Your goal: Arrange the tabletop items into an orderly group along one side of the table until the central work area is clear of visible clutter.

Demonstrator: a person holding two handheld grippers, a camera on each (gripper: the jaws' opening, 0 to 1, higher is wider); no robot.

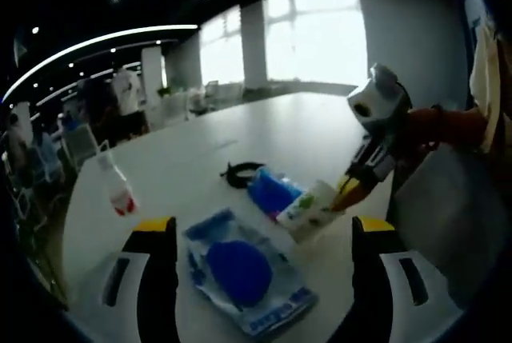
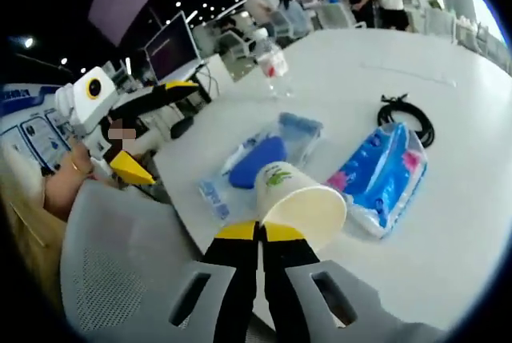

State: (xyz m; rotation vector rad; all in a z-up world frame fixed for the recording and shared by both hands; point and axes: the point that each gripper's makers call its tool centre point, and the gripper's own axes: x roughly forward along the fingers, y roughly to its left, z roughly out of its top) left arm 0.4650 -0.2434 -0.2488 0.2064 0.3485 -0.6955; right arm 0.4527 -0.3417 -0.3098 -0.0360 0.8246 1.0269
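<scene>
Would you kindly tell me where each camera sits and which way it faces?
Left gripper view: rides the open left gripper, facing across the white table toward the windows; its own jaws show.
Right gripper view: rides the right gripper, shut on the paper cup, facing the monitors.
Shared: cup, blue packet, tissue pack, cable, bottle.

Each tool has black jaws with yellow tips: the left tool (image 1: 264, 247) and the right tool (image 2: 259, 235). An orange sleeve (image 1: 448, 125) shows behind.
</scene>
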